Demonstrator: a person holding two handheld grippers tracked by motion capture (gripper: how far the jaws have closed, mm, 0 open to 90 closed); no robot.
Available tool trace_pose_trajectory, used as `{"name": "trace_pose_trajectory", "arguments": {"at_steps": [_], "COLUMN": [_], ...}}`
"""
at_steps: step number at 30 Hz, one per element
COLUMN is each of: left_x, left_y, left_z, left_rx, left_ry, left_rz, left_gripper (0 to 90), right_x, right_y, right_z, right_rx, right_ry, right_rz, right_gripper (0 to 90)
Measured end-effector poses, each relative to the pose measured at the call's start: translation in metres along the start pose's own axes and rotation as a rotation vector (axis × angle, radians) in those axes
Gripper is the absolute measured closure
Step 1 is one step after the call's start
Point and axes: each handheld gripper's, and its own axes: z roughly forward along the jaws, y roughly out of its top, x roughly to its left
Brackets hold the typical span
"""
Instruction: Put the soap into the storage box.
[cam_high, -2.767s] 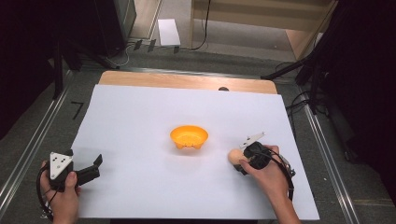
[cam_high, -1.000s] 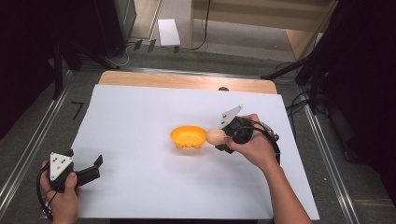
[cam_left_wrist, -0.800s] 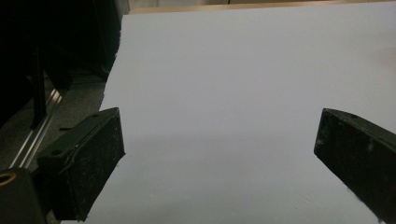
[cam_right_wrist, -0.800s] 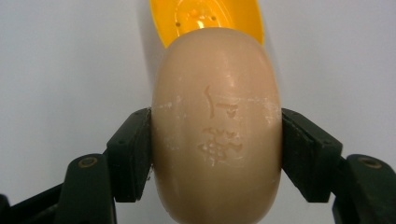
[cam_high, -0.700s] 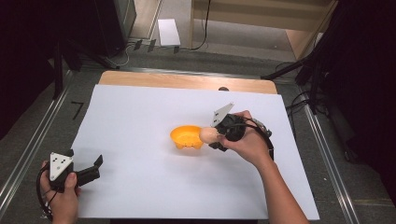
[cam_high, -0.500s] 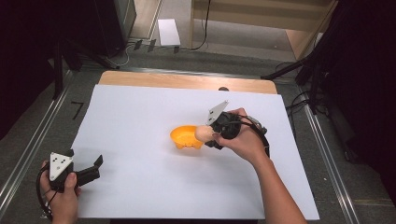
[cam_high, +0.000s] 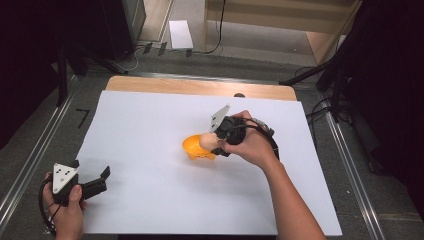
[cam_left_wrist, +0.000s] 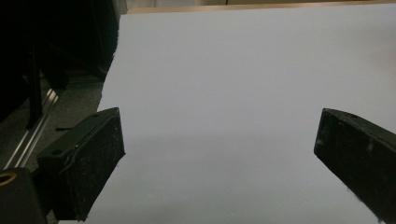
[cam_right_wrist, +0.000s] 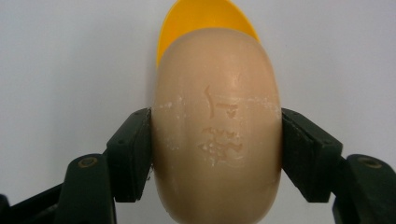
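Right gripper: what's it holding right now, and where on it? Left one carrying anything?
The right gripper is shut on the tan soap bar, jaws pressing its two long sides near mid-length, over the orange bowl. The left gripper is open, empty.

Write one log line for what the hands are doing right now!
right gripper: shut on soap bar, over orange bowl | left gripper: open, idle on white sheet

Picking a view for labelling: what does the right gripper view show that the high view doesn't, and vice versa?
Right gripper view alone: raised markings on the soap and both pads pressed against its sides.

High view alone: the left tongs open and idle at the sheet's near left corner, both hands, the wooden table edge and the floor.

Both: the right tongs shut on the soap over the orange bowl, on the white sheet.
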Motion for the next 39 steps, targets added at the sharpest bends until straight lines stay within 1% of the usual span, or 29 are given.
{"name": "trace_pose_trajectory", "arguments": {"at_steps": [2, 5, 7, 12, 16, 17, 18, 20, 22, 24, 27, 31, 35, 39], "left_x": [0.000, 0.000, 0.000, 0.000, 0.000, 0.000, 0.000, 0.000, 0.001, 0.001, 0.001, 0.001, 0.001, 0.001], "left_y": [0.000, 0.000, 0.000, 0.000, 0.000, 0.000, 0.000, 0.000, 0.000, 0.000, 0.000, 0.000, 0.000, 0.000], "left_z": [0.000, 0.000, 0.000, 0.000, 0.000, 0.000, 0.000, 0.000, 0.000, 0.000, 0.000, 0.000, 0.000, 0.000], "left_rx": [0.000, 0.000, 0.000, 0.000, -0.001, -0.001, 0.001, -0.001, 0.000, 0.000, 0.001, 0.000, 0.000, 0.000], "left_ry": [0.000, 0.000, 0.000, -0.001, -0.001, -0.001, -0.002, -0.001, -0.002, -0.002, -0.002, -0.001, -0.002, -0.002], "left_rz": [0.000, 0.000, 0.000, 0.000, -0.001, -0.002, -0.001, -0.003, -0.003, -0.003, -0.003, -0.003, -0.004, -0.008], "left_gripper": [2.1, 2.2, 2.2, 2.2, 2.2, 2.2, 2.2, 2.2, 2.2, 2.2, 2.2, 2.2, 2.2, 2.2], "right_x": [-0.001, -0.003, -0.003, -0.006, -0.007, -0.008, -0.009, -0.010, -0.011, -0.012, -0.013, -0.014, -0.016, -0.017], "right_y": [0.002, 0.007, 0.008, 0.015, 0.017, 0.018, 0.019, 0.020, 0.020, 0.020, 0.020, 0.019, 0.017, 0.017], "right_z": [0.003, 0.009, 0.011, 0.018, 0.023, 0.024, 0.027, 0.028, 0.030, 0.031, 0.033, 0.034, 0.035, 0.035], "right_rx": [-0.002, 0.013, 0.007, 0.017, 0.017, 0.017, 0.028, 0.032, 0.029, 0.030, 0.032, 0.035, 0.025, 0.019], "right_ry": [0.007, 0.021, 0.025, 0.047, 0.060, 0.071, 0.072, 0.070, 0.083, 0.082, 0.092, 0.089, 0.098, 0.096], "right_rz": [-0.003, -0.011, -0.018, -0.031, -0.043, -0.044, -0.042, -0.041, -0.034, -0.034, -0.027, -0.012, 0.003, -0.001], "right_gripper": [33.3, 33.2, 33.2, 33.2, 33.2, 33.2, 33.2, 33.2, 33.2, 33.1, 33.1, 32.9, 32.8, 32.6]}}
